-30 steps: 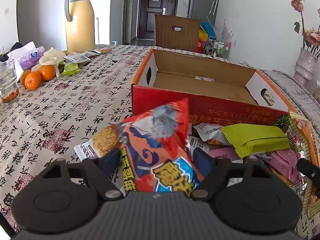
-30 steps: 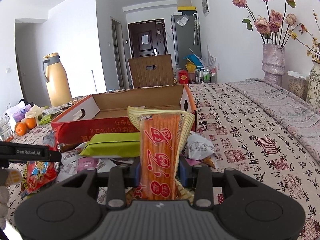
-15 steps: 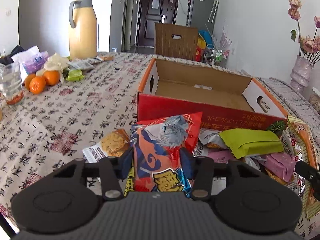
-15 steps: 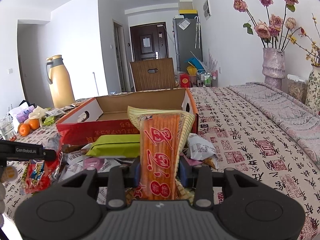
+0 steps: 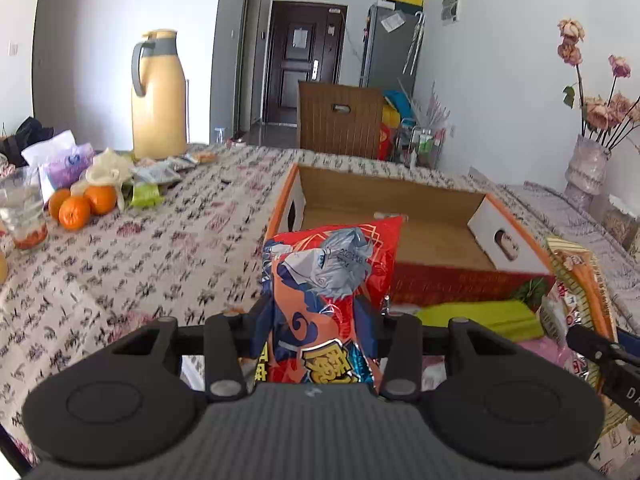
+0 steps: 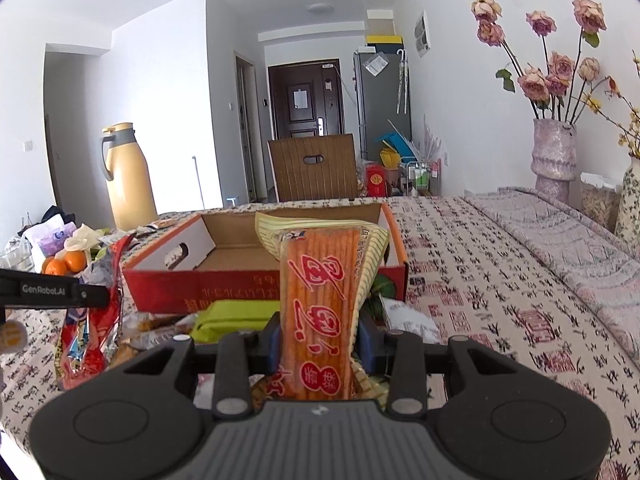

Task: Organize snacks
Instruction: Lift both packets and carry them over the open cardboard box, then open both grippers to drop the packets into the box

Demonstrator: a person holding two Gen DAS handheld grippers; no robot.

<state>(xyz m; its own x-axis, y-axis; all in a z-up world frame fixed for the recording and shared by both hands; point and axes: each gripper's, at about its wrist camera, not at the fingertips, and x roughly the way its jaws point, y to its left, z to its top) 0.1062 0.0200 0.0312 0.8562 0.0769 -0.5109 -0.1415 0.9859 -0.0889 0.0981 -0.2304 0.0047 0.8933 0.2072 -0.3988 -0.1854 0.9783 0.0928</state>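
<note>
**Box nearly bare, both tongs loaded, pile waiting**

I am judging the job as barely begun; the cardboard box (image 5: 404, 216) is sitting open on the table (image 5: 132, 264) and I am seeing almost nothing on its floor, only a small pale scrap I cannot identify; the heap of snacks, the green packet (image 5: 476, 314) among them, is lying on the cloth just in front of the box's red wall, so nearly all the sorting is left.

I am working the left gripper (image 5: 316, 322) with its jaws closing on the red-and-blue snack bag (image 5: 328, 300); the bag is standing upright between the pads, its top rising in front of the box's near wall.

I am keeping the right gripper (image 6: 318, 338) clamped on the orange snack pack (image 6: 320, 300); the pack is poking up between the fingers, with the box just beyond it.
</note>
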